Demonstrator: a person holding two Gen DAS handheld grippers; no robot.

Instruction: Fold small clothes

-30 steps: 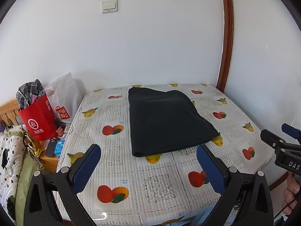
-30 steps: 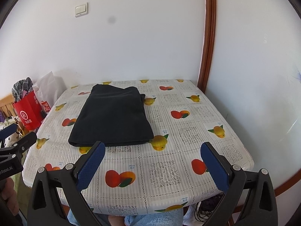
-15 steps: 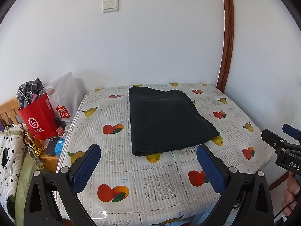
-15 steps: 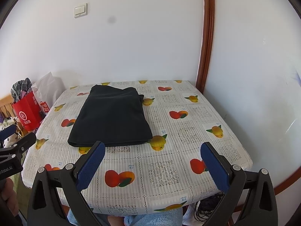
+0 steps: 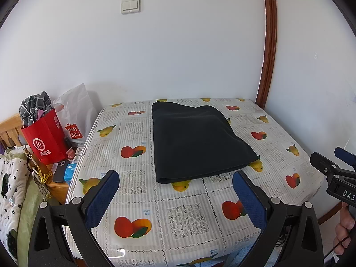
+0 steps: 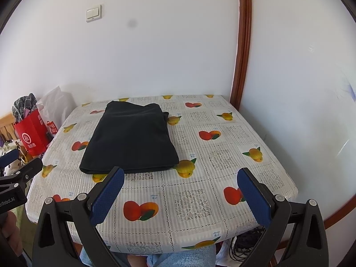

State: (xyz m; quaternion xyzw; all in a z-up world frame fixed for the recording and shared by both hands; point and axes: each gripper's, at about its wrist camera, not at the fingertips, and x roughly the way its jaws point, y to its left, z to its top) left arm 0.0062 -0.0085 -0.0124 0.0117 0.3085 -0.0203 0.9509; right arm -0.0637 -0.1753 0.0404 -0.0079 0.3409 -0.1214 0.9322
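A black garment (image 5: 198,142) lies folded into a flat rectangle on the table (image 5: 184,213), which has a fruit-print cloth; it also shows in the right wrist view (image 6: 131,140). My left gripper (image 5: 175,191) is open and empty, held above the near table edge, short of the garment. My right gripper (image 6: 180,189) is open and empty, also near the front edge, to the right of the garment's near end. Each gripper shows at the edge of the other's view.
White walls close off the table at the back and right, with a brown door frame (image 5: 267,44) in the corner. A red shopping bag (image 5: 44,140), a white bag (image 5: 75,113) and a low wooden stand with a phone stand left of the table.
Both views have drifted very slightly; the garment and the open grippers stay as they were.
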